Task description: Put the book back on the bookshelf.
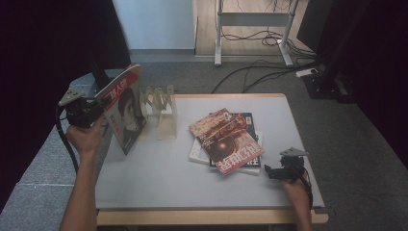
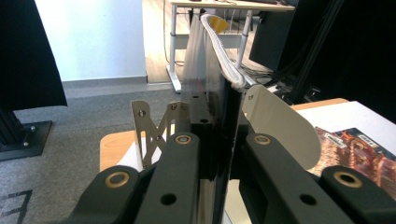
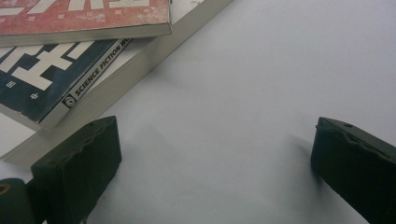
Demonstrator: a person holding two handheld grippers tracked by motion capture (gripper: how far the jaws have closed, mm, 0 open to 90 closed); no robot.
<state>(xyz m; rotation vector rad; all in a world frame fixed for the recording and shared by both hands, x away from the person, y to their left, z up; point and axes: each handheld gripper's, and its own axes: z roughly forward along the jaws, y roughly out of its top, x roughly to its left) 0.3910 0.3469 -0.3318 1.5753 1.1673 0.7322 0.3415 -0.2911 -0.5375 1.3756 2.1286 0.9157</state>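
Note:
My left gripper [image 1: 98,111] is shut on a magazine [image 1: 126,109] with a face on its cover, held upright off the table's left edge, next to a pale wooden rack [image 1: 161,107]. In the left gripper view the magazine's spine [image 2: 223,60] rises edge-on between the jaws of my left gripper [image 2: 219,135], with the rack's metal slats [image 2: 152,128] just beyond. A stack of magazines [image 1: 227,139] lies flat mid-table, a red one on top. My right gripper [image 1: 269,172] rests open on the table near the front right, its jaws wide apart beside the stack [image 3: 84,60].
The grey table [image 1: 159,178] has bare room at the front and left of the stack. Past its far edge are carpet, cables [image 1: 260,72], desk legs [image 1: 219,33] and dark monitor stands [image 1: 332,77].

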